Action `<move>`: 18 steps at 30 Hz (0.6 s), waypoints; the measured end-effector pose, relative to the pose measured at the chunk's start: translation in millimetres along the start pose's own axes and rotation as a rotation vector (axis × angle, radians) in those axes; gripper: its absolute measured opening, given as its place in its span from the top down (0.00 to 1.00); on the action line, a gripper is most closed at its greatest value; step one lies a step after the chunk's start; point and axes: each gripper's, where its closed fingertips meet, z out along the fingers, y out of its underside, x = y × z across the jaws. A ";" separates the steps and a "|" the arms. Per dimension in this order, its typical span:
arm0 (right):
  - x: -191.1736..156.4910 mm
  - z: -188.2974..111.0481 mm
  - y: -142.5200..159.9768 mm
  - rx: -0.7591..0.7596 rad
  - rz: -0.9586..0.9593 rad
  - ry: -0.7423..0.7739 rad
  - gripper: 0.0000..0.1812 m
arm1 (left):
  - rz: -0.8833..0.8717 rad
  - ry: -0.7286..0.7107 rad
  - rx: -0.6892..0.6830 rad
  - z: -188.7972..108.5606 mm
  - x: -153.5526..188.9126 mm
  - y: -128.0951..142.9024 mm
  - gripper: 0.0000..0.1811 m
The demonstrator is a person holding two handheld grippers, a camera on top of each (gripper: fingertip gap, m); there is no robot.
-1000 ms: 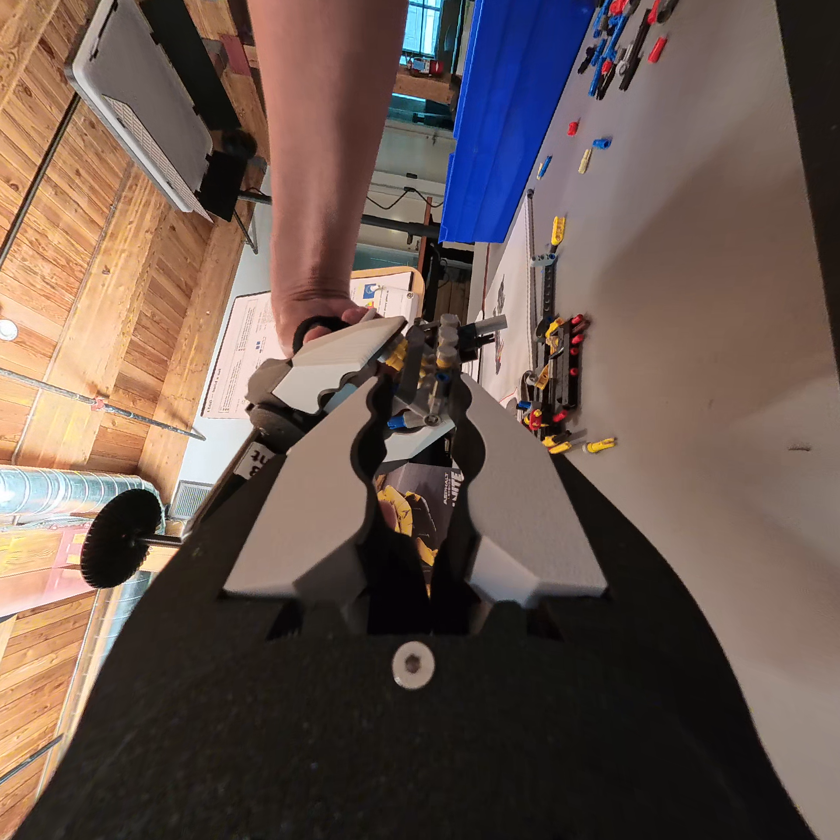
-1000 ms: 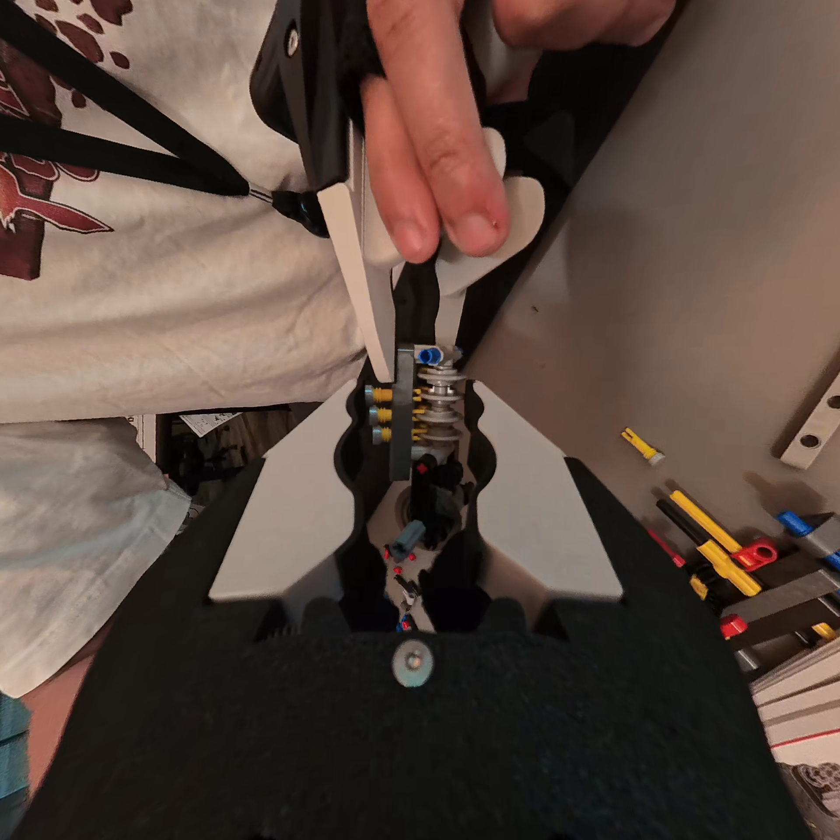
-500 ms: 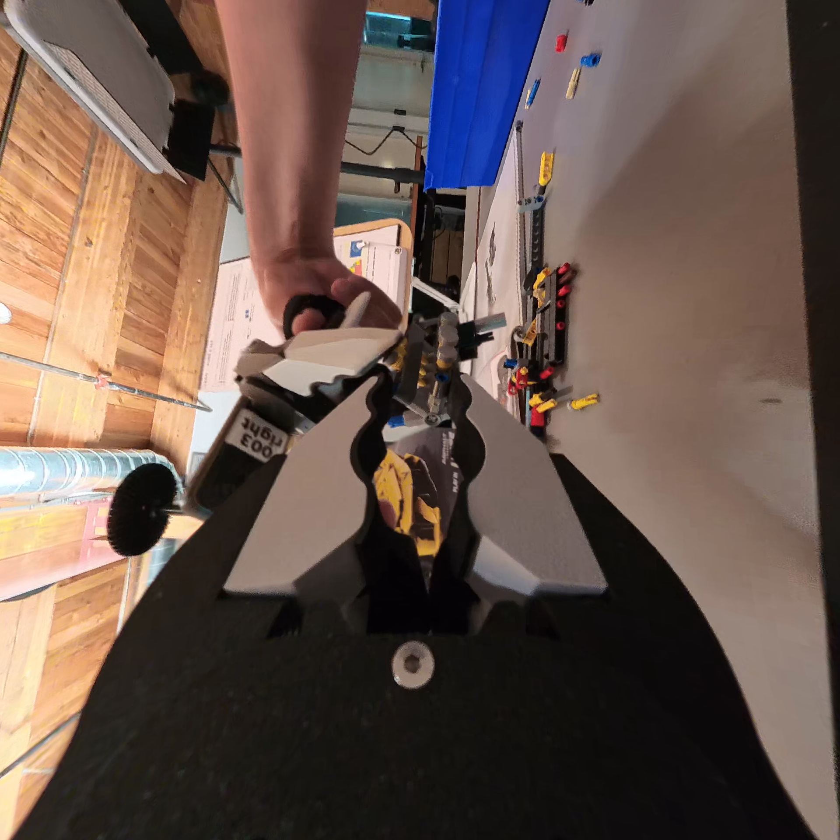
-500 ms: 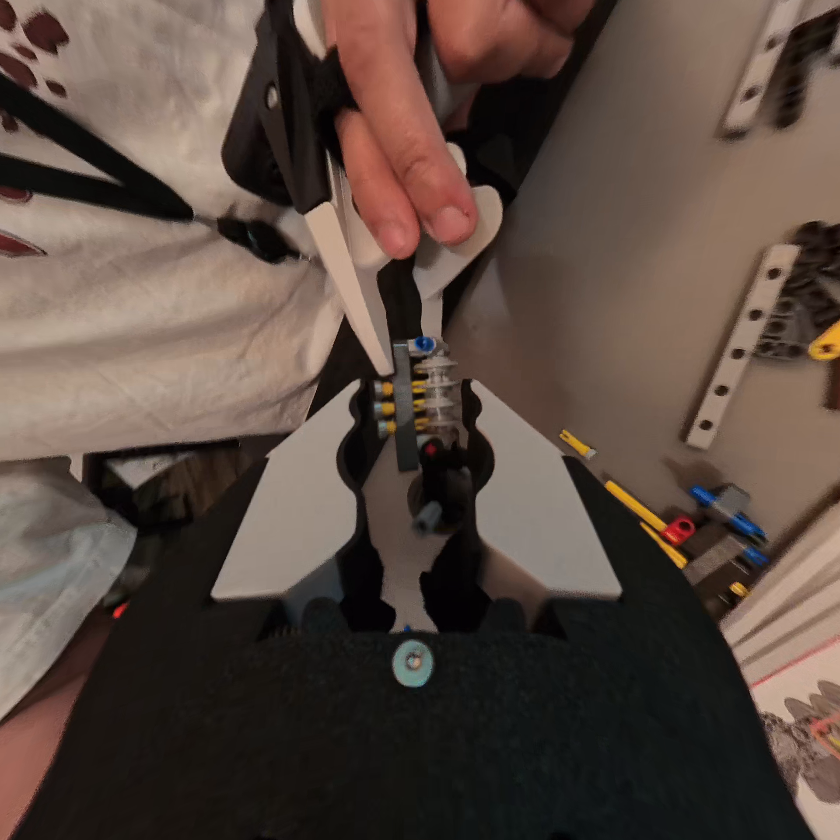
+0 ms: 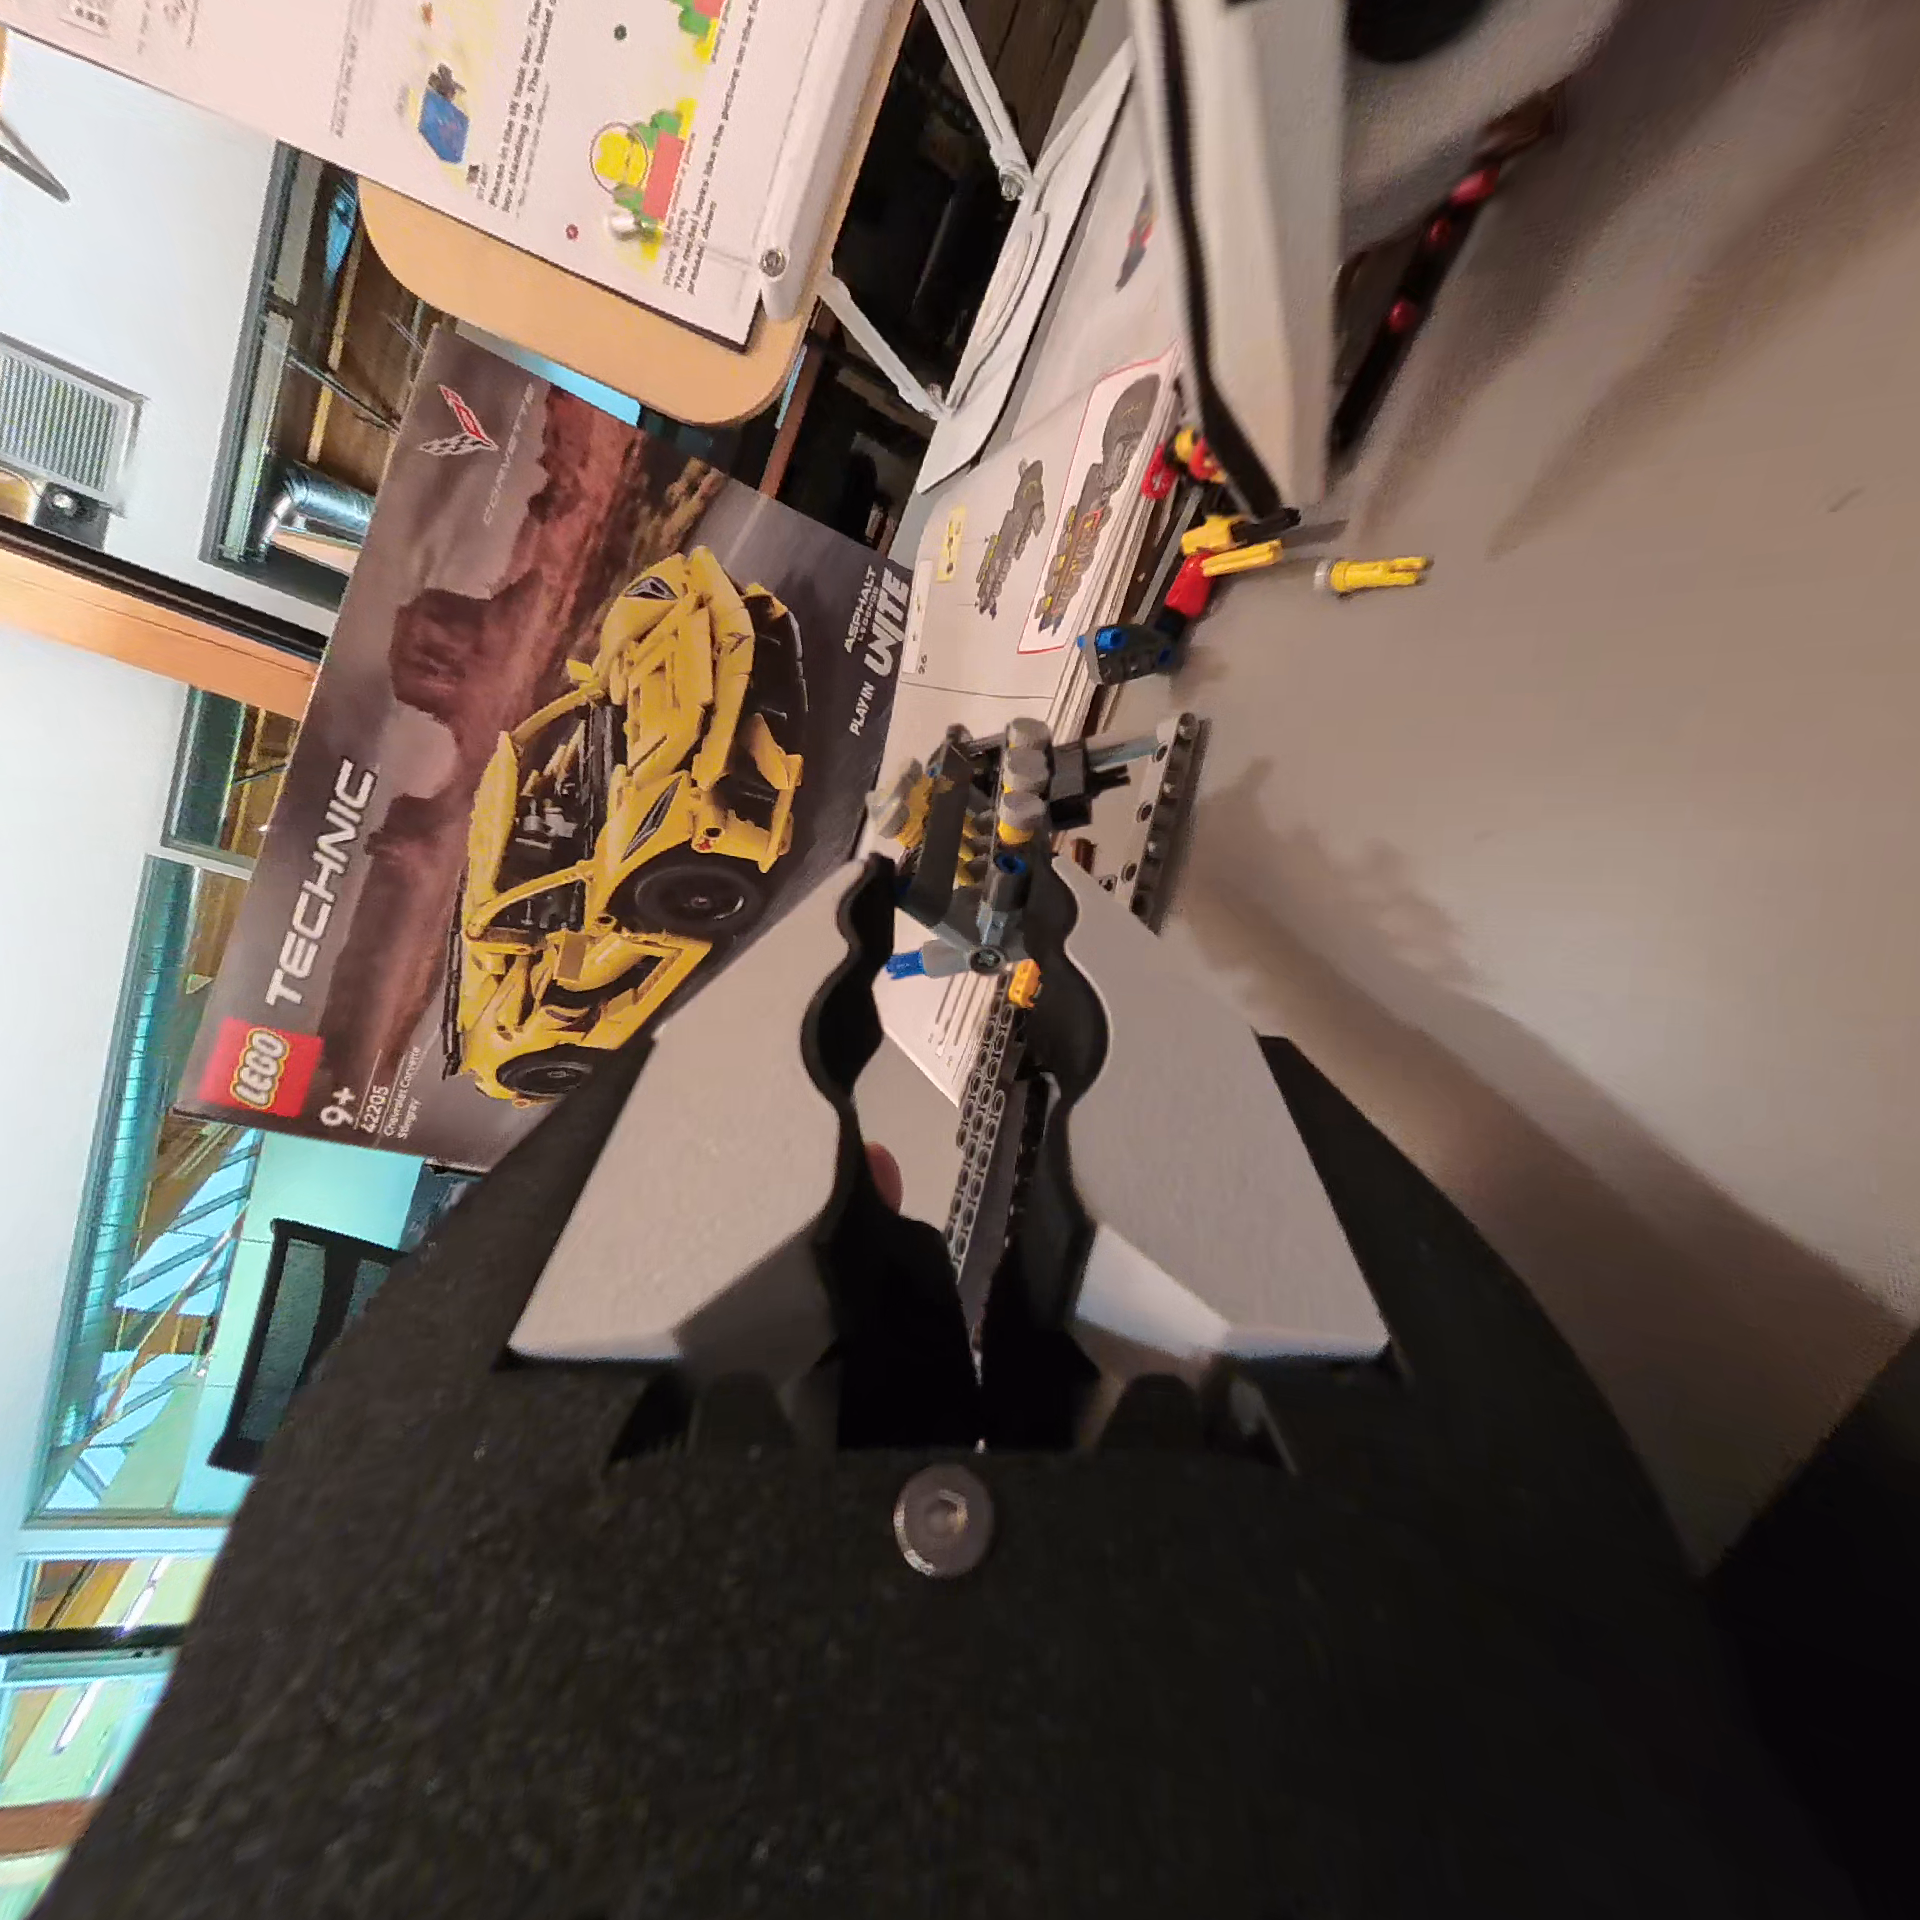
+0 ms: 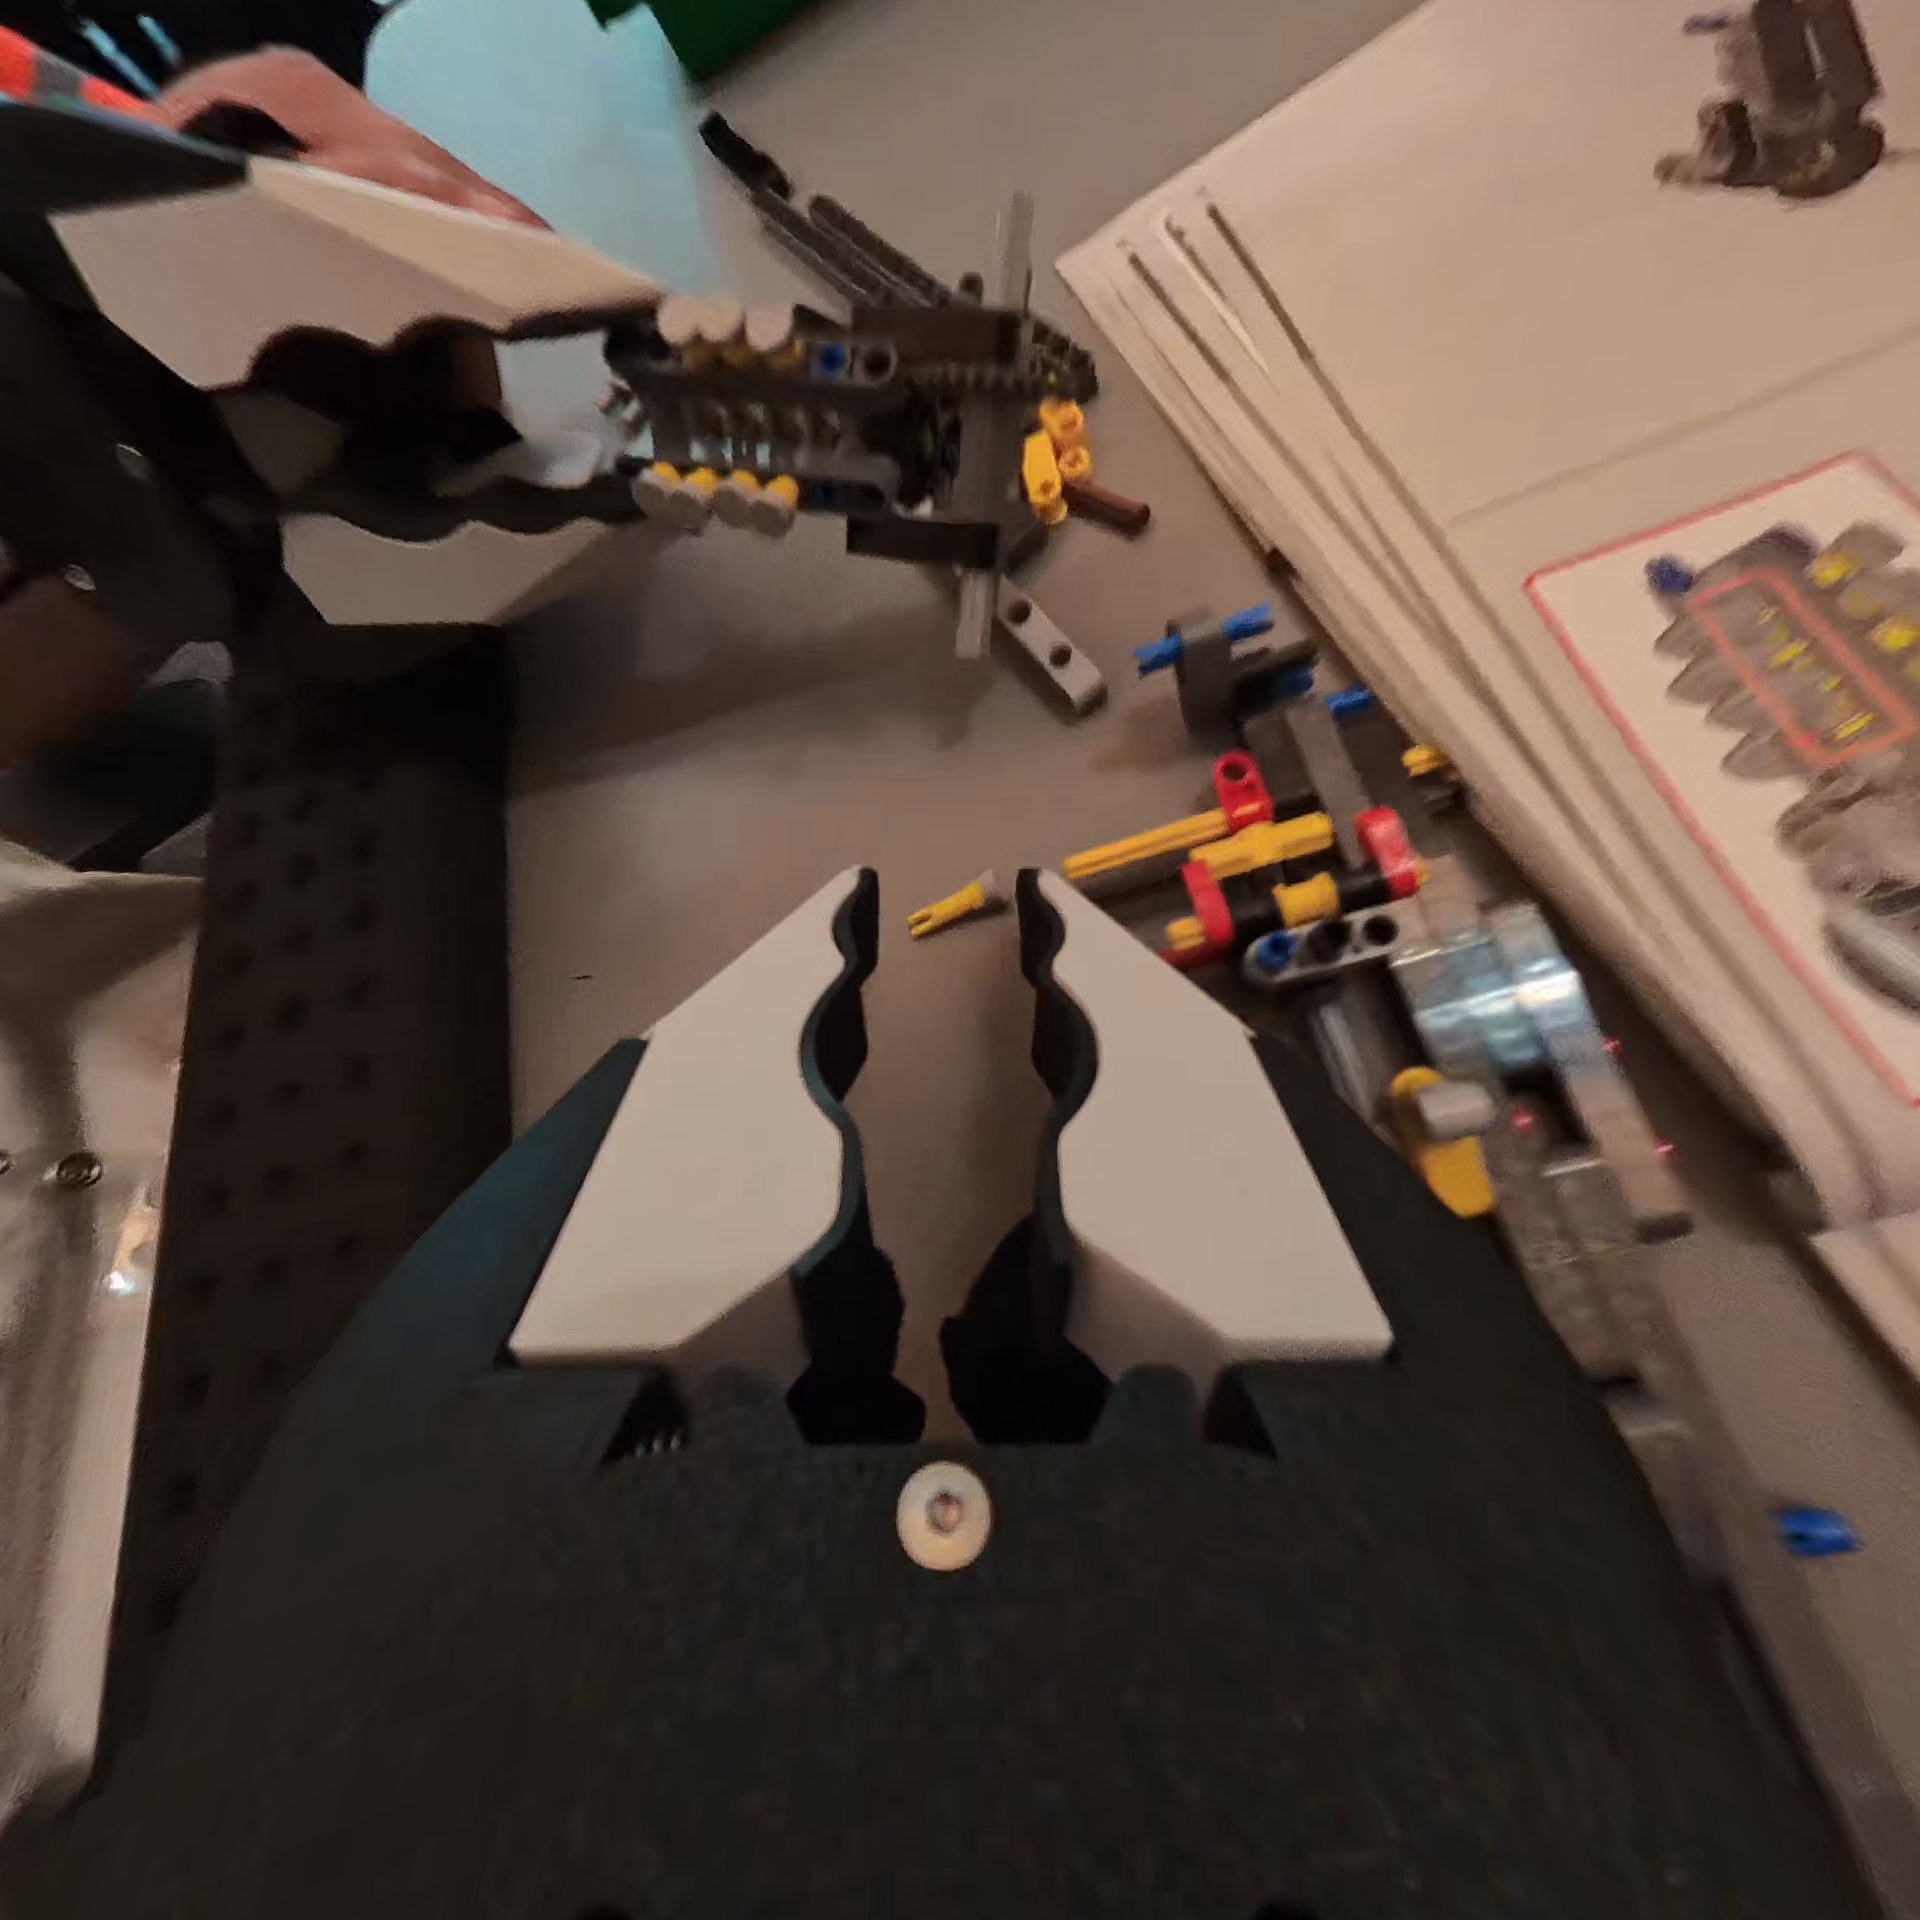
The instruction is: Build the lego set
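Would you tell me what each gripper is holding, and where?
The left gripper clamps the grey engine assembly by its piston-row end; the right gripper holds nothing.

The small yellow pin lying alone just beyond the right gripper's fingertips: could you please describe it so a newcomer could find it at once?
Start at the open instruction booklet on the grey table; a cluster of loose pieces lies along its edge. The small yellow pin lies apart from that cluster, just past the right gripper, alone and grey-tipped.

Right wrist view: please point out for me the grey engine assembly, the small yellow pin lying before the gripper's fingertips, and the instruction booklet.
grey engine assembly (image 6: 790, 416), right wrist view, middle of its grey frame.
small yellow pin (image 6: 951, 909), right wrist view, middle of its shaft.
instruction booklet (image 6: 1538, 343), right wrist view, bare part of the open page.
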 end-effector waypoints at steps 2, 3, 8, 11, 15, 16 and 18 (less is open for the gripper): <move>3.3 5.7 11.2 -0.018 0.008 0.075 0.86 | -0.005 0.007 0.003 0.7 1.1 0.3 0.87; 1.9 6.4 14.4 -0.023 0.003 0.083 0.89 | -0.011 0.018 0.010 0.3 2.7 -0.5 0.87; -17.7 14.2 15.5 -0.016 -0.009 0.008 0.88 | -0.009 0.034 0.032 -1.8 6.3 -4.2 0.87; -27.1 22.6 12.6 -0.043 -0.084 0.014 0.87 | -0.012 0.035 0.018 0.0 6.2 -1.6 0.87; -7.1 10.4 -7.6 0.016 -0.230 0.143 0.87 | -0.035 0.028 0.004 0.1 3.3 1.9 0.87; -2.1 7.9 -12.3 0.029 -0.270 0.152 0.86 | -0.035 0.025 0.002 0.1 2.8 2.5 0.87; -0.9 8.9 -18.0 0.020 -0.368 0.114 0.85 | -0.036 0.031 0.000 0.9 3.9 2.9 0.87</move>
